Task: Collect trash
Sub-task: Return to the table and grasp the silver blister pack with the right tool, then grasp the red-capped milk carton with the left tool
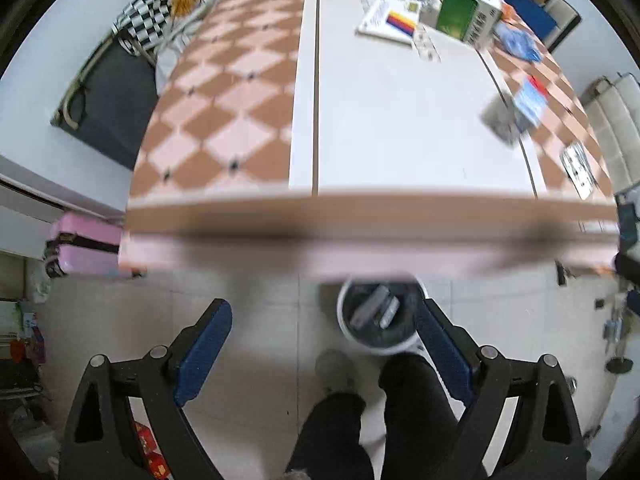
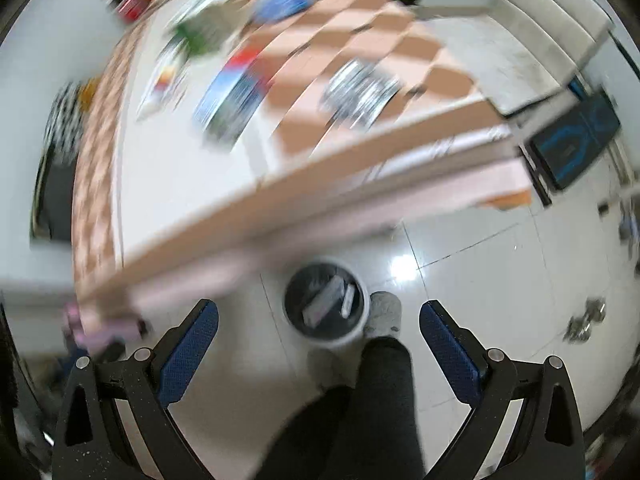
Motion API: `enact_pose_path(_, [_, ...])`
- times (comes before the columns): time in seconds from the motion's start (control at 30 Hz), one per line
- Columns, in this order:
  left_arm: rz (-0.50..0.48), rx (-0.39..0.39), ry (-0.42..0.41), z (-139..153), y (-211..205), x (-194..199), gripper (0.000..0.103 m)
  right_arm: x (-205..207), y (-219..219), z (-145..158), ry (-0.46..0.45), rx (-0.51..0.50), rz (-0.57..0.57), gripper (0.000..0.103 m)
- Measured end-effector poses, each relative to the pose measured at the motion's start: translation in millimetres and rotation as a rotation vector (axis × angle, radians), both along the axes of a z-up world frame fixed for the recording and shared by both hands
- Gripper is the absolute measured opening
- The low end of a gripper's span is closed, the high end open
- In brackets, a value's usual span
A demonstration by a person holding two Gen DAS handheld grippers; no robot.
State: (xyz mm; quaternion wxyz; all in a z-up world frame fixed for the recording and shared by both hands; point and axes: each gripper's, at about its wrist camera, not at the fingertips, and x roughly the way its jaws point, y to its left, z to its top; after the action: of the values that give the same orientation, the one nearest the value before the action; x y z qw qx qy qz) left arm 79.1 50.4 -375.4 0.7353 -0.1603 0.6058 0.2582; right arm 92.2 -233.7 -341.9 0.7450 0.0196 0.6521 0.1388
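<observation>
Blue textured pads line both hand-held grippers, and nothing sits between them. The left hand-held gripper (image 1: 324,328) has its jaws spread wide and empty; the right hand-held gripper (image 2: 319,326) is likewise released, jaws apart with only floor and bin showing through the gap. Both point steeply down at the tiled floor (image 1: 256,320).

The trash bin (image 1: 378,318), a dark-lined pail with a pale rim, stands on the floor just in front of the tabletop's near edge, beside the person's shoe (image 2: 383,314) and dark trouser legs (image 1: 404,408). Likely placed there so items can be dropped straight off the edge. Two or three grey, flat oblong pieces (image 2: 326,300) already lie inside it.

Trash not yet collected remains up on the tabletop (image 1: 400,120), toward its far and right side: a green-and-white carton (image 1: 466,10), a white card with a coloured stripe block (image 1: 390,22), a blue crumpled wrapper (image 1: 518,42), a blue-and-red packet (image 1: 530,102) overlapping a grey packet, and a silvery patterned packet (image 1: 578,168) near the right edge. The right view is heavily blurred; details there cannot be read.

Judgement: both grippers hang empty over the bin, so a drop looks completed and the next reach would go to the packets nearest the right edge.
</observation>
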Motion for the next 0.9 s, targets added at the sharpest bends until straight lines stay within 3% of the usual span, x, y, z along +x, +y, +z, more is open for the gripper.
enact_pose_path(0.1, [0.016, 0.052, 0.033, -3, 11, 43, 0.094, 69, -17, -8, 0.046, 0.042, -0.173, 0.102])
enact_pose_path(0.27, [0.042, 0.081, 0.107, -15, 29, 98, 0.094, 143, -23, -48, 0.114, 0.078, -0.324, 0.098])
enact_pose_path(0.43, [0.054, 0.1, 0.156, -20, 37, 123, 0.094, 176, 0, -78, 0.151, 0.05, -0.354, 0.093])
enact_pose_path(0.5, [0.05, 0.11, 0.16, -16, 37, 131, 0.094, 179, 11, -80, 0.124, 0.005, -0.355, 0.089])
enact_pose_path(0.57, [0.036, 0.118, 0.144, -3, 32, 139, 0.094, 183, 24, -78, 0.091, -0.062, -0.325, 0.078])
enact_pose_path(0.6, [0.024, 0.121, 0.134, 3, 29, 145, 0.094, 183, 27, -79, 0.085, -0.091, -0.322, 0.076])
enact_pose_path(0.67, [-0.03, 0.125, 0.101, 16, 17, 162, 0.094, 182, 30, -78, 0.073, -0.112, -0.316, 0.061])
enact_pose_path(0.8, [-0.193, 0.051, 0.039, 32, -17, 203, 0.094, 177, 19, -76, 0.061, -0.047, -0.253, 0.059])
enact_pose_path(0.9, [-0.315, -0.015, 0.054, 24, -41, 233, 0.093, 172, -2, -69, 0.039, -0.029, -0.216, 0.059])
